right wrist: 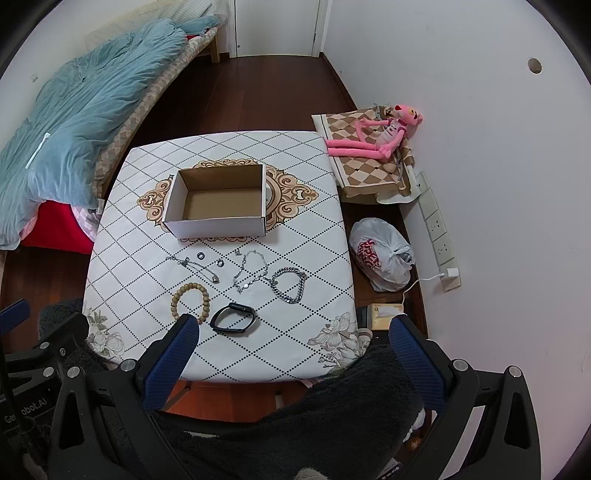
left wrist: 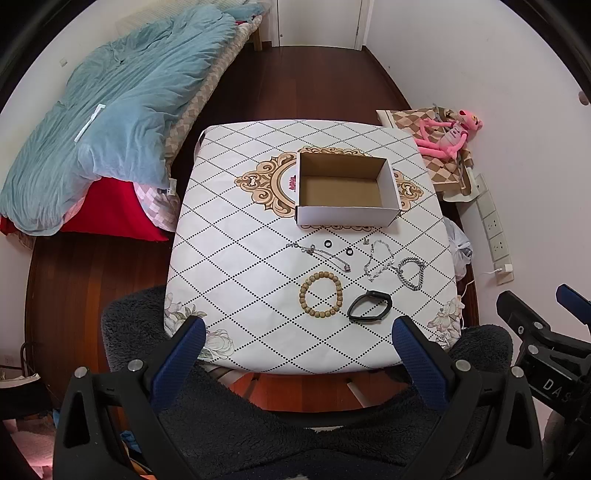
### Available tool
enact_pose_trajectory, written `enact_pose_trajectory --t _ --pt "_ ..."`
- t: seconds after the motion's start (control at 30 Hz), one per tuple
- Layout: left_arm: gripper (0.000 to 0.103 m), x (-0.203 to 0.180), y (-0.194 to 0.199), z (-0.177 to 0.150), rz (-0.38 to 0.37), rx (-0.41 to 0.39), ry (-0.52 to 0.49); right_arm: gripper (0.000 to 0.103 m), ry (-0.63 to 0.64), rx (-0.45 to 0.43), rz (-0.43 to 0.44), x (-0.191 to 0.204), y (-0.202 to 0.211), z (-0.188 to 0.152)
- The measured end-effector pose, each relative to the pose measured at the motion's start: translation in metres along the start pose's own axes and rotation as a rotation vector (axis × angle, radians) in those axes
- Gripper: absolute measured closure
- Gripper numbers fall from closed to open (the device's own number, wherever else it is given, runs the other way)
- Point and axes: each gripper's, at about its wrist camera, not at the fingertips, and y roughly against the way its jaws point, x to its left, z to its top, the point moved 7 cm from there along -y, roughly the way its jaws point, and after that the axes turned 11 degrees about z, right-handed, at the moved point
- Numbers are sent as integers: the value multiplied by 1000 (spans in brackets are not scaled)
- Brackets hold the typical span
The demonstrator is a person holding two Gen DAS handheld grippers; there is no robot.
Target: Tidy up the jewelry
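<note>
With both the left tool (left wrist: pixel 297 341) and right tool (right wrist: pixel 293 341) wide open and empty above the bench (left wrist: pixel 229 258), light jewelry lies before an empty box (left wrist: pixel 345 190): the stiff black band (left wrist: pixel 369 307) looks easiest pinched across its loop, the thin chains (left wrist: pixel 378 258) slippery.

White walls (right wrist: pixel 461 110), dark wood floor (left wrist: pixel 314 81) — a bed (left wrist: pixel 207 96) under a blue duvet (left wrist: pixel 110 122) at left, a white door (left wrist: pixel 317 22) beyond, wall sockets (right wrist: pixel 439 229) at right
</note>
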Motion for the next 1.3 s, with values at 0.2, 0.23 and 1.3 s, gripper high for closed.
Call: enact_pose_trajectory --t 0.2,0.23,1.3 --pt "0 3 5 3 1 -10 -3 0 0 0 0 0 0 1" --pt "0 4 6 3 1 -11 -3 0 -1 -2 1 0 1 1" --pt "0 9 12 5 8 -30 1 0 8 -27 0 3 13 2"
